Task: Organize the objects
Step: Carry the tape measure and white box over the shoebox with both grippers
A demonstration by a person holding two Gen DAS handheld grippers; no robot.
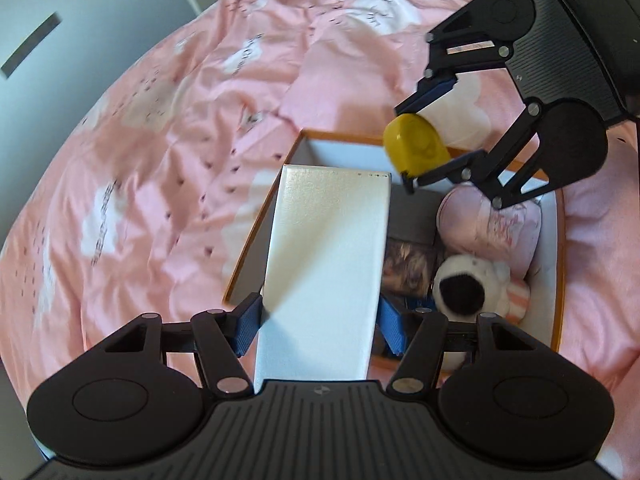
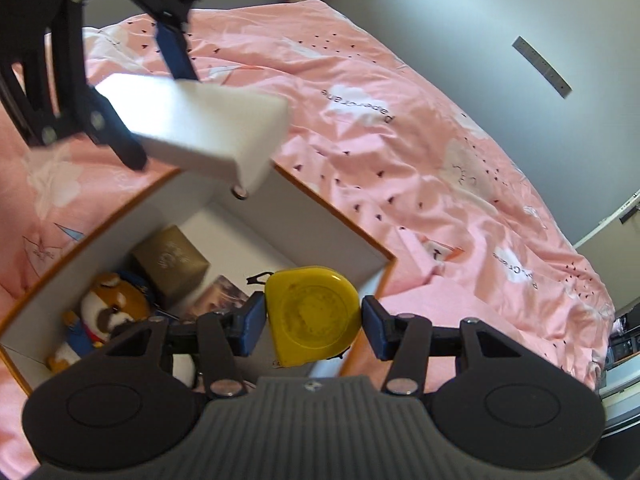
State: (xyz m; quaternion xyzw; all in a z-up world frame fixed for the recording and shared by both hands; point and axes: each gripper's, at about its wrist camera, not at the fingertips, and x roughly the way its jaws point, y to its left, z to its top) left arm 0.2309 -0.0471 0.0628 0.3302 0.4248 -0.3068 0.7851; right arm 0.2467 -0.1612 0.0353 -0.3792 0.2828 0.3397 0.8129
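White box [image 1: 324,264] clamped in left hand-held gripper [image 1: 316,326], yellow tape measure [image 2: 314,316] in right hand-held gripper [image 2: 314,322].

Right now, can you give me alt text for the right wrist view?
The right tongs grip a yellow tape measure over an open orange-edged box on a pink bedspread. The left tongs hold a white box above it.

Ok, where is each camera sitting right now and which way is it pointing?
Left wrist: on the left gripper, looking down over the storage box on the pink bed; its own fingers clamp a white box, right gripper at upper right.
Right wrist: on the right gripper, looking down into the same storage box; its fingers hold a yellow tape measure.
Shared: storage box, both held items, bedspread.
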